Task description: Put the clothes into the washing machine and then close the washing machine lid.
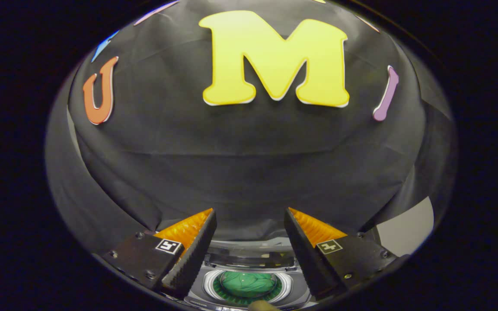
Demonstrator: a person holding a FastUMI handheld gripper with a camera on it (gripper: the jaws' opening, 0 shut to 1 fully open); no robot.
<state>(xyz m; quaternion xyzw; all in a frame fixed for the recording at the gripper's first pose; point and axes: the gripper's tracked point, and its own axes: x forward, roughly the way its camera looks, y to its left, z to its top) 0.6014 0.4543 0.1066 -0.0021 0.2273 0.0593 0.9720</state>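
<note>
Fingers (249,242) spread wide, nothing between them, not touching anything. Black ribbed inner faces, orange backs, a small square marker tag on each black base. Left finger (190,255) and right finger (307,255) angled toward each other at the tips, gap between them open to the booth's black cloth wall (249,172) well beyond.

Washing machine (249,280) seen low between the fingers, near their bases, viewed from above. Grey-white top, round silver ring around the drum opening. Lid (249,259) looks down over the opening: clear, with a glossy sheen across it, though hard to be sure at this size. Green clothes (248,284) visible inside the drum, crumpled, sitting in the middle of the ring. Green ribbed drum wall around them.

Small tan rounded shape (261,306) just in front of the machine's near edge, cut off by the view; can't tell what.

Pale grey panel (407,226) off past the right finger, where the cloth ends.

Wall cloth hangs in folds, creased, draped down to the back of the machine. Fingers held above the machine, pointing over it toward the wall, well apart from the lid.
</note>
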